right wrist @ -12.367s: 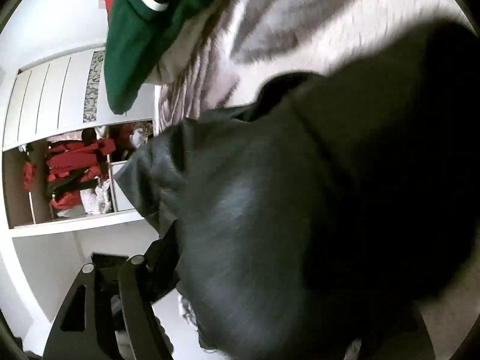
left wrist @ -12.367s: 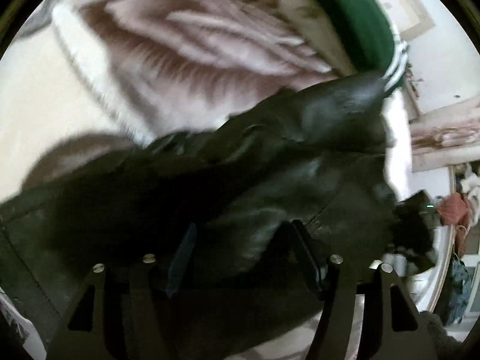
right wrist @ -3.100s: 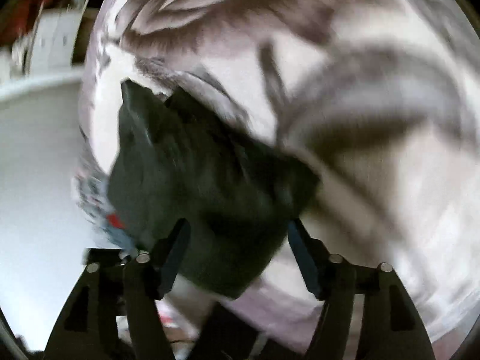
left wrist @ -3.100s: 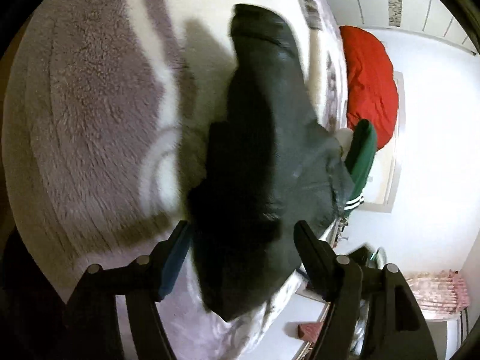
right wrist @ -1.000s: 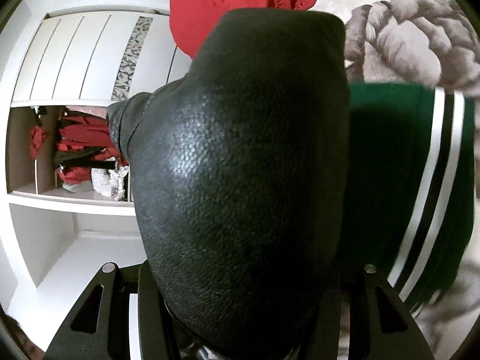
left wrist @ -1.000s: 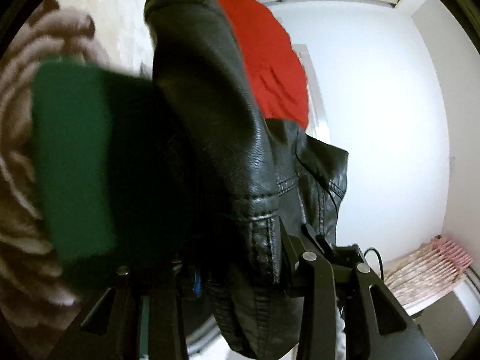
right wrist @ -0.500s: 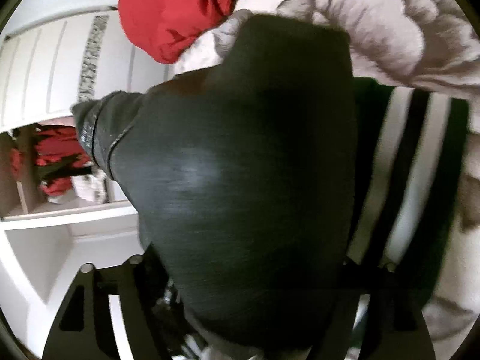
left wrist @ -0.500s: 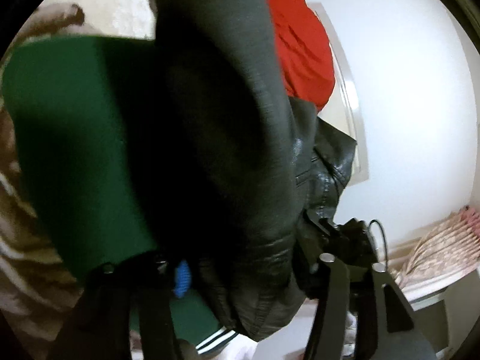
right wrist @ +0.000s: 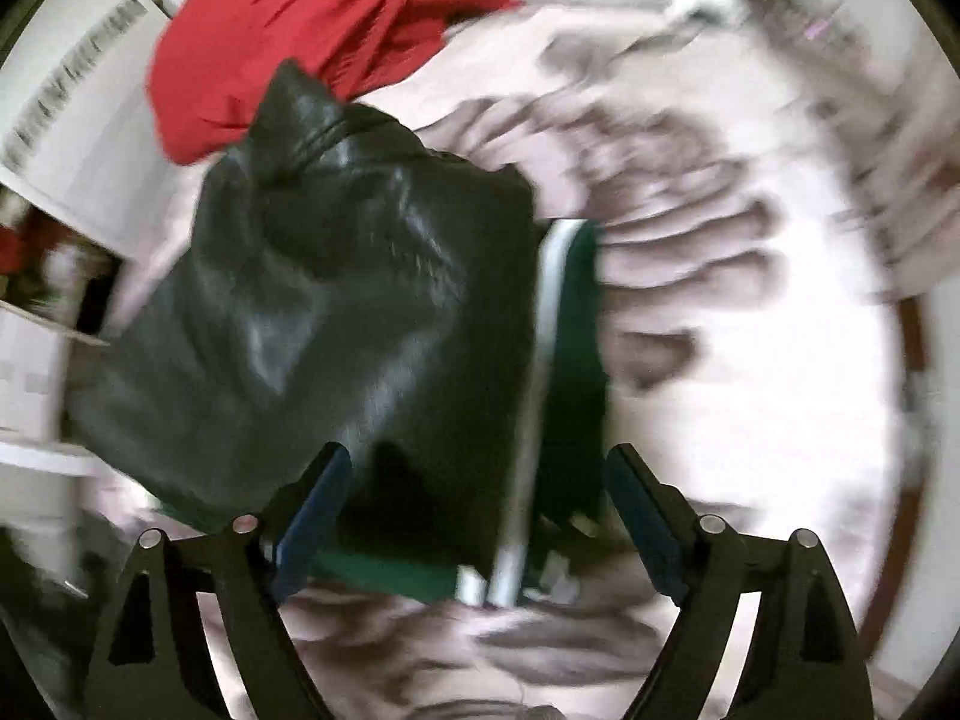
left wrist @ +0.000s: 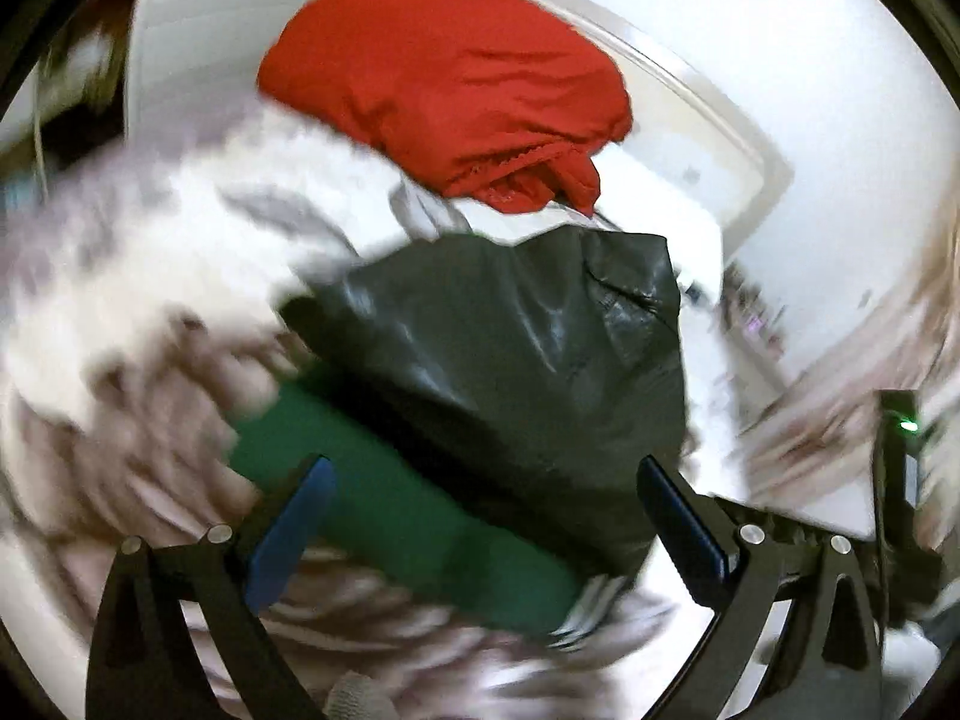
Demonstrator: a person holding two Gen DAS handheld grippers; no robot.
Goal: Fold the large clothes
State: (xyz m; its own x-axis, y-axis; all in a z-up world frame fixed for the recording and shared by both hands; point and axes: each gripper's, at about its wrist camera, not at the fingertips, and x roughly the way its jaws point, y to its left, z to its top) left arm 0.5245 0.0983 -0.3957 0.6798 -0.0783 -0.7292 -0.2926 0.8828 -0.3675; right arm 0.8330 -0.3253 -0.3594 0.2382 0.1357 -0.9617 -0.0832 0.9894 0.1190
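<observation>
A folded black leather jacket (left wrist: pixel 516 360) lies on top of a folded green garment with white stripes (left wrist: pixel 408 534) on the bed. It also shows in the right wrist view (right wrist: pixel 336 312), over the green garment (right wrist: pixel 576 372). My left gripper (left wrist: pixel 480 516) is open and empty, its blue pads (left wrist: pixel 288 528) apart just in front of the stack. My right gripper (right wrist: pixel 474 516) is open and empty, its fingers wide before the jacket's near edge. Both views are blurred by motion.
A red garment (left wrist: pixel 456 84) lies heaped behind the stack, also in the right wrist view (right wrist: pixel 312 30). The bed has a fluffy grey-and-white flower blanket (right wrist: pixel 750 330). White wardrobe doors (right wrist: pixel 66 120) and open shelves stand at the left.
Both grippers have let go of the black jacket and pulled back, now open. The jacket, held up half a second ago, now rests on the green garment.
</observation>
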